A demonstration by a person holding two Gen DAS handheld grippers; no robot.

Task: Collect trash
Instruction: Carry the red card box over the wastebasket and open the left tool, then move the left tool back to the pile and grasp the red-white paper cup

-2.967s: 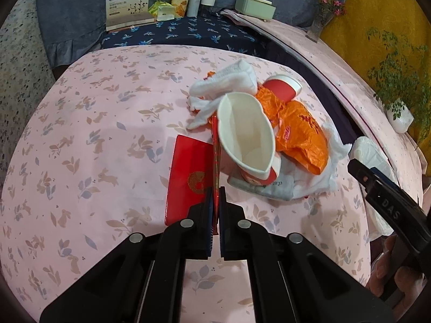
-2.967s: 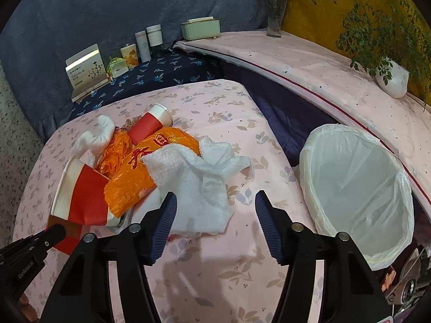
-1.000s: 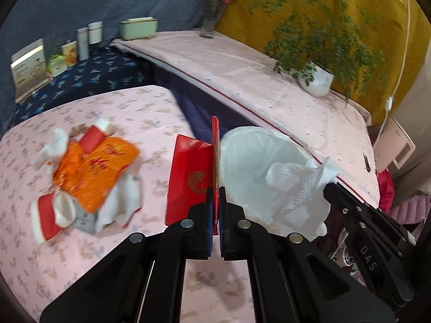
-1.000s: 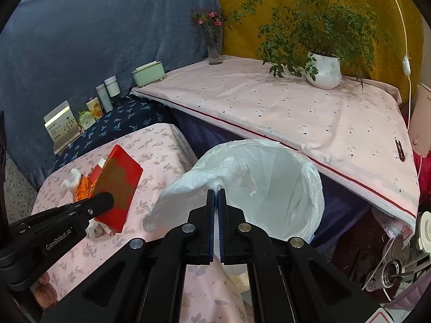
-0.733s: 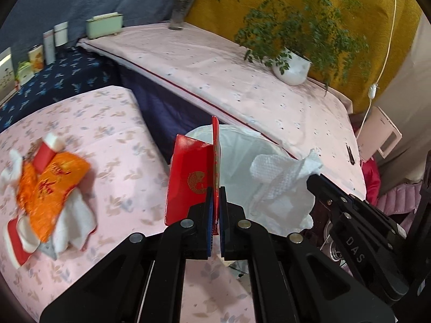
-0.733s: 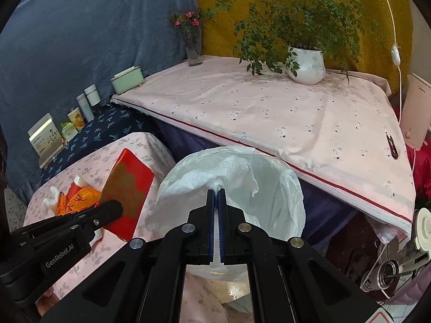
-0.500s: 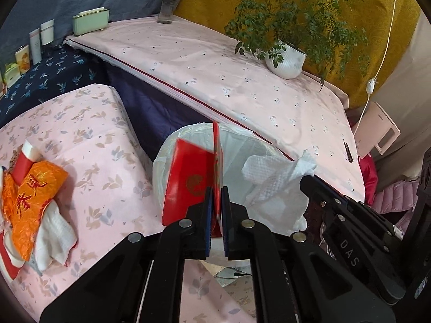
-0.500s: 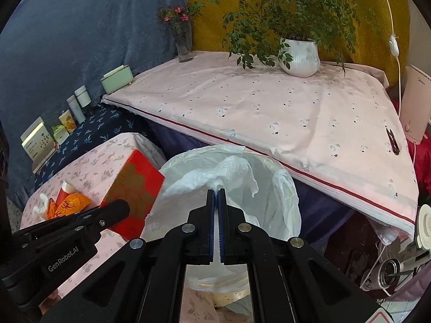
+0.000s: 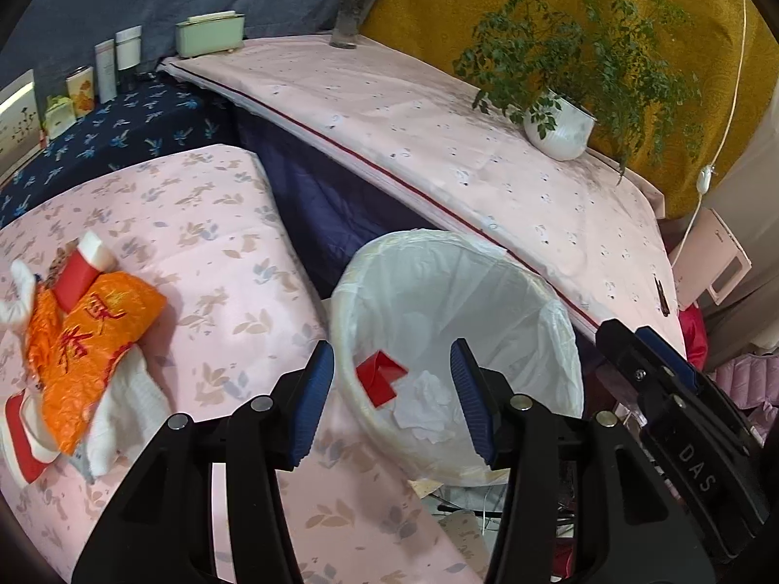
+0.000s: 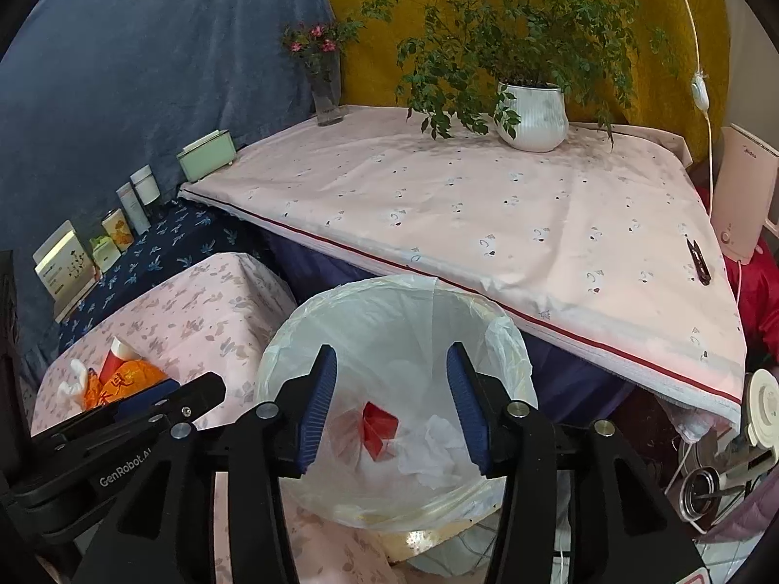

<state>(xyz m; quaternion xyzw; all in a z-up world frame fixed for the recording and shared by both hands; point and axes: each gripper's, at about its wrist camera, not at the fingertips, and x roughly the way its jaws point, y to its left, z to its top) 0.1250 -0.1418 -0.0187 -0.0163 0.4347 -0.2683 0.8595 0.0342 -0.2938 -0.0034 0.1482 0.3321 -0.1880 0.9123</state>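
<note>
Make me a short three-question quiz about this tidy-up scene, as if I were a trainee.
1. True or false: the left tool grips the red card.
2. Where does the white tissue lie? A) on the floral table B) in the lined bin C) in the right tool
3. Name one piece of trash not yet collected from the floral table.

Key:
1. False: both tools have just been opening and hold nothing; the card lies in the bin.
2. B
3. The orange bag (or the red paper cup).
</note>
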